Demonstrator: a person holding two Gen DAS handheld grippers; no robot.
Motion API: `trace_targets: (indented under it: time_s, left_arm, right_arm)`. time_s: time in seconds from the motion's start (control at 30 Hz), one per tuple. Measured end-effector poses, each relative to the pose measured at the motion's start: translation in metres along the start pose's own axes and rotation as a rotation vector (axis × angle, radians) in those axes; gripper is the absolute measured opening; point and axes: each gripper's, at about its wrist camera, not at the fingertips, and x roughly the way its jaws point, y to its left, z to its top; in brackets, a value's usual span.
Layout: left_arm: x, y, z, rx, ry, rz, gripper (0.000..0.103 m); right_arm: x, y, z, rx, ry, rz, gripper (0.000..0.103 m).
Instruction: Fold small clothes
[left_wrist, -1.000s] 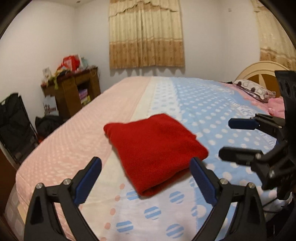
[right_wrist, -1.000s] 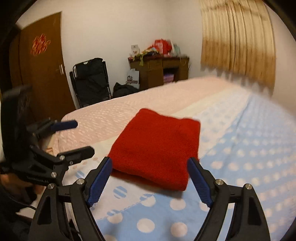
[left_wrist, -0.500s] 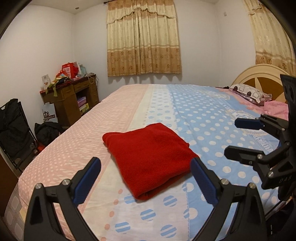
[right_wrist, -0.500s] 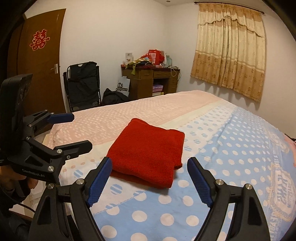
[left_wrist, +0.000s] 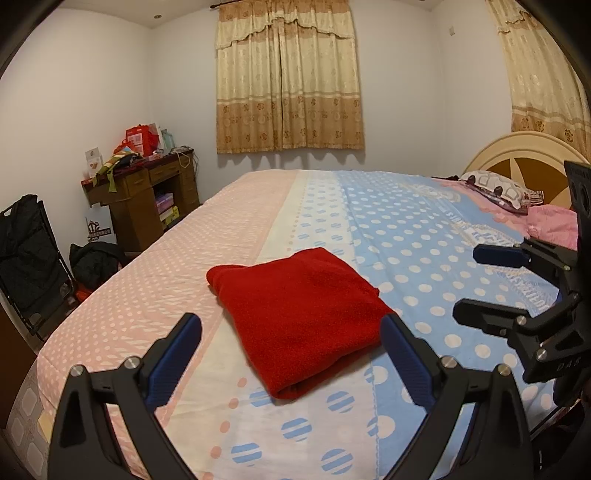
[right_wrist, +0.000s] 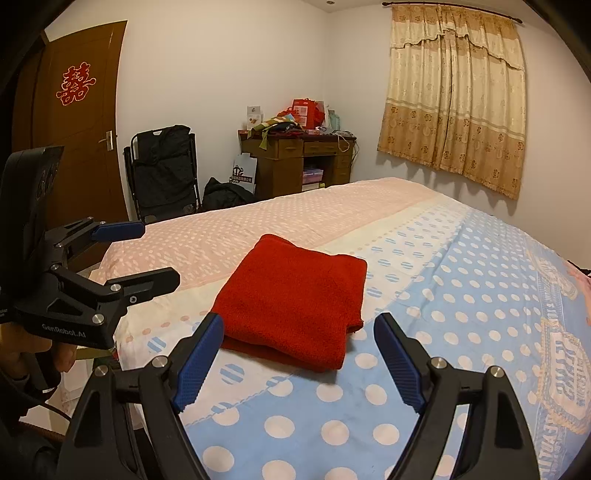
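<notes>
The folded red cloth (left_wrist: 299, 321) (right_wrist: 295, 302) lies flat near the bed's (left_wrist: 406, 229) (right_wrist: 443, 258) foot edge. Left gripper (left_wrist: 291, 336) (right_wrist: 144, 254) and right gripper (right_wrist: 299, 339) (left_wrist: 469, 284) hover beside the cloth, fingers spread, holding nothing.

Left gripper (left_wrist: 291, 332): jaws spread wide, blue-padded fingers (left_wrist: 173, 363) pointing forward, nothing between them. Right gripper (right_wrist: 299, 332): jaws likewise spread wide, blue pads (right_wrist: 400, 360) facing each other, nothing held. Both are raised and level, side by side and apart. In the right wrist view, a hand (right_wrist: 35, 354) grips the left gripper's handle from below.
</notes>
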Motion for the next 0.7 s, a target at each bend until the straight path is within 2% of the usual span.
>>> trace_targets:
  time_s: [0.7]
  left_arm:
    - [-0.0017, 0.0013, 0.0010, -0.003, 0.000, 0.001, 0.100]
  right_arm:
    - [-0.0052, 0.0008, -0.0061, 0.018, -0.002, 0.007, 0.084]
